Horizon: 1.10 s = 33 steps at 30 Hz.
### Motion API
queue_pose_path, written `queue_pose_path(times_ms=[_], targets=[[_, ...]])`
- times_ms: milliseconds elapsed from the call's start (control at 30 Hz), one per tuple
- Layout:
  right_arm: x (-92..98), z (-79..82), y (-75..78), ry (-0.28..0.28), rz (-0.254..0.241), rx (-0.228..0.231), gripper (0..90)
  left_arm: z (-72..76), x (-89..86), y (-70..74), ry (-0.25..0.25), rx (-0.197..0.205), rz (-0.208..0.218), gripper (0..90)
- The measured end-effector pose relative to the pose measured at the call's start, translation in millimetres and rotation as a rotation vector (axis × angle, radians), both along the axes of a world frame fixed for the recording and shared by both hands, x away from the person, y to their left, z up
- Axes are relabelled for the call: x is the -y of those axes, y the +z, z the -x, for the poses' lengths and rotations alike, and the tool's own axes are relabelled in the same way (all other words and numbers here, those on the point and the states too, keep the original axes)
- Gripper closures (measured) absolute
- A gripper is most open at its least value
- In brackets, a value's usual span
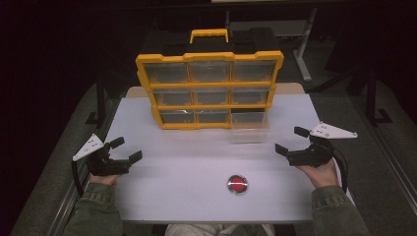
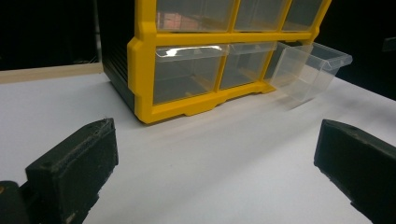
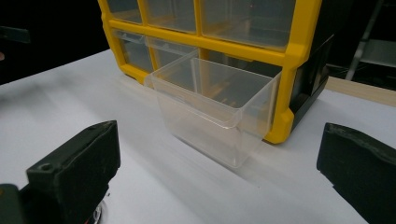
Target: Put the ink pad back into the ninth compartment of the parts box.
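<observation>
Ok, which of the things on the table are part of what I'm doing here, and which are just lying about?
In the job:
- clear drawer, pulled out of the bottom right slot
- yellow organizer it belongs to
- red-topped round object, lying on the table between the grippers
- left gripper and right gripper, both with jaws open, holding nothing

Just lying about:
- white table
- metal frame behind the table

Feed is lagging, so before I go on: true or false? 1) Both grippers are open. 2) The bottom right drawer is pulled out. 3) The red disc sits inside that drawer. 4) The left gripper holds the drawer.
1) True: the left gripper and the right gripper both stand open, holding nothing.
2) True: the clear drawer sticks out of the yellow organizer.
3) False: the red disc lies on the table.
4) False: it is apart from the drawer.
</observation>
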State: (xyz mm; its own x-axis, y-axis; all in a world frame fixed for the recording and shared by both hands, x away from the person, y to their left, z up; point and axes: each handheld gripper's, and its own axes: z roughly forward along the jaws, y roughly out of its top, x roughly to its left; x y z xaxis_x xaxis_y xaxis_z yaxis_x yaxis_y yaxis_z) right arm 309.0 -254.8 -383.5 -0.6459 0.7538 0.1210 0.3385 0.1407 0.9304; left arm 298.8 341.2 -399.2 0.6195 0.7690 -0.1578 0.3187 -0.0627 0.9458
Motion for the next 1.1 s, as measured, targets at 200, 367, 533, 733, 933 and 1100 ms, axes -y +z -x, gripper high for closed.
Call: queue_pose_path(times_ms=[200, 367, 533, 733, 933, 1100], targets=[[0.5, 0.4, 0.3, 0.002, 0.001, -0.002, 0.0, 0.5, 1.2, -0.2, -0.003, -0.002, 0.0, 0.0], [-0.4, 0.1, 1.1, 0.007, 0.002, -0.009, 0.0, -0.3, 1.5, -0.9, -0.009, -0.007, -0.005, 0.0], [-1.9, 0.4, 1.2, 0.015, 0.006, -0.016, 0.0, 0.2, 1.8, -0.8, -0.005, -0.006, -0.002, 0.0], [-5.3, 0.8, 1.8, 0.029, 0.017, -0.029, 0.0, 0.4, 1.6, -0.9, -0.003, -0.006, -0.001, 0.0], [-10.4, 0.9, 2.8, 0.044, 0.033, -0.041, 0.0, -0.1, 2.1, -1.2, -0.003, -0.008, -0.003, 0.0], [-15.2, 1.4, 4.5, 0.064, 0.044, -0.045, 0.0, -0.2, 2.4, -1.2, -0.003, -0.009, -0.004, 0.0]])
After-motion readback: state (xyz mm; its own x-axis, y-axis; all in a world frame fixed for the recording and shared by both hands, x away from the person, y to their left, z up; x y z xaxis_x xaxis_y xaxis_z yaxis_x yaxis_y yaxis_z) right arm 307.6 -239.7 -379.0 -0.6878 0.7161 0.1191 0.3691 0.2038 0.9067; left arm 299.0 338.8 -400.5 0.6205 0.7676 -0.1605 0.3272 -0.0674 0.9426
